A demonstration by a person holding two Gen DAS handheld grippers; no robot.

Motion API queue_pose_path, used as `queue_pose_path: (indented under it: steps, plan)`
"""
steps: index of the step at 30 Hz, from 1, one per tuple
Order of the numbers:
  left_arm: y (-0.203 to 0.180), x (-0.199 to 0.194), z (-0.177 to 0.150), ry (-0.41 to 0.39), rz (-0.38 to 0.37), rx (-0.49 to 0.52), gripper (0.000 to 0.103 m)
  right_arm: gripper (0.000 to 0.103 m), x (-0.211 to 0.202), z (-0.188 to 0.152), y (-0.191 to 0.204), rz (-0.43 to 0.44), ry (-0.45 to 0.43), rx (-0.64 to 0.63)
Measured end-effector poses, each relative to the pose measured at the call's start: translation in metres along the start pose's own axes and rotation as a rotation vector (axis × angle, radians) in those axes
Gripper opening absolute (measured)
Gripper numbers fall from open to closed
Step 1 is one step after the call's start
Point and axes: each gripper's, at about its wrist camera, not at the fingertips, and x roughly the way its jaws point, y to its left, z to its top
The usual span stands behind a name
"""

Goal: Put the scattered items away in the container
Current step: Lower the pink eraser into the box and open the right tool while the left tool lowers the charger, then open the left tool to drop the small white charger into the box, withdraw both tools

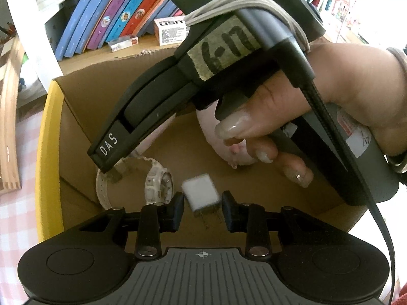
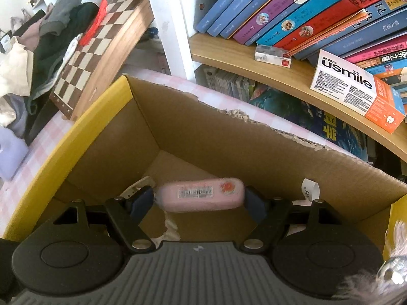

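Both grippers hang over an open cardboard box (image 1: 76,106) with yellow outer walls, also in the right wrist view (image 2: 203,137). My left gripper (image 1: 202,209) is open; a white plug adapter (image 1: 201,192) is between its fingertips with gaps either side, prongs down, blurred. A white wristwatch (image 1: 157,183) lies on the box floor to its left. My right gripper (image 2: 199,199), seen from outside as a black tool (image 1: 157,106) in a hand, is shut on a pink bar-shaped packet (image 2: 201,194) held inside the box. A pink soft item (image 1: 229,150) lies behind the hand.
A shelf of leaning books (image 2: 305,12) and a white-orange usmile carton (image 2: 356,89) stand behind the box. A folded chessboard (image 2: 101,50) leans at the left. The table has a pink checked cloth (image 2: 30,157).
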Motion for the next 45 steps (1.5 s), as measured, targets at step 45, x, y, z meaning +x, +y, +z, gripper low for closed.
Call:
queue_pose_path:
  steps: [45]
  plan:
    - [-0.032, -0.144, -0.062, -0.337, 0.034, 0.08, 0.043, 0.08, -0.191, -0.063, 0.062, -0.069, -0.326, -0.003]
